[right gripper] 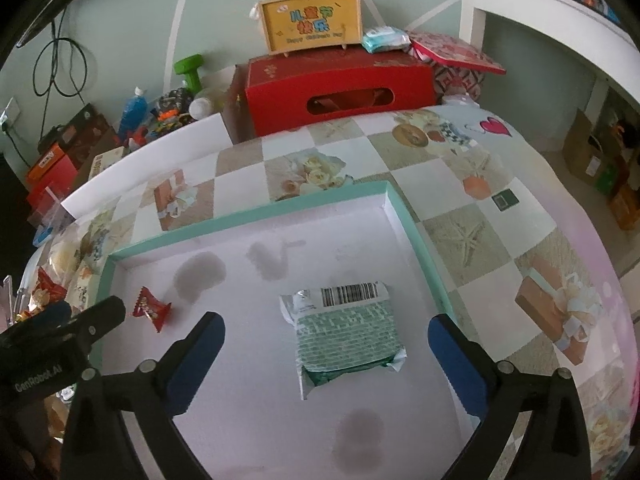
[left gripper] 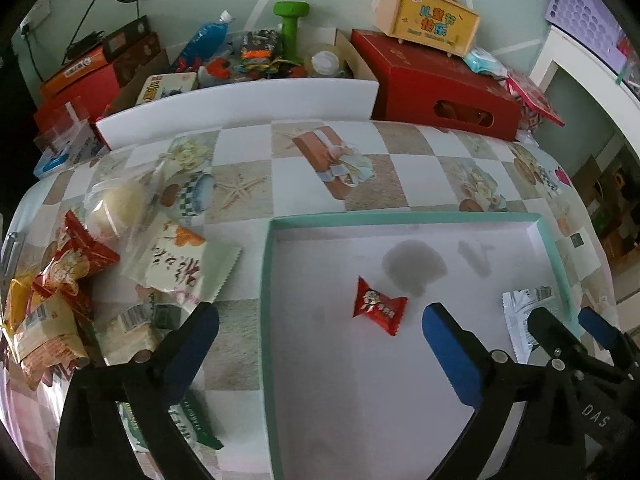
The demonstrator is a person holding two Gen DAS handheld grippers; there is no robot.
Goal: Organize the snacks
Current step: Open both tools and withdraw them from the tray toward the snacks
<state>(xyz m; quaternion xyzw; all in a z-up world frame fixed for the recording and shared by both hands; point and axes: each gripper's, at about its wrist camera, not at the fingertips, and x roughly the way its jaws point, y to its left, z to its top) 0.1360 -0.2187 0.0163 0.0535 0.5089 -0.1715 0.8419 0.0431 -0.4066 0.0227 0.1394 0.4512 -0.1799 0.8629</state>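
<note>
A shallow tray with a teal rim [left gripper: 268,280] [right gripper: 256,212] lies on the patterned tablecloth. On its white floor lie a small red candy [left gripper: 378,306] [right gripper: 151,308] and a green-and-silver packet [right gripper: 344,332] [left gripper: 524,320] with a barcode. My left gripper [left gripper: 320,314] [right gripper: 84,312] is open over the tray's left edge, nothing between its fingers, the candy just beyond them. My right gripper [right gripper: 326,324] [left gripper: 568,322] stands open astride the packet, pads clear of it. Left of the tray is a heap of wrapped snacks [left gripper: 60,280] and a pale printed packet [left gripper: 180,268].
A clear bag of round pastries [left gripper: 116,204] lies behind the heap. At the back stand a white board [left gripper: 240,104], a red box [left gripper: 436,84] [right gripper: 340,84] with a yellow case [left gripper: 428,16] on top, and a green dumbbell [left gripper: 292,28]. The table drops off at right.
</note>
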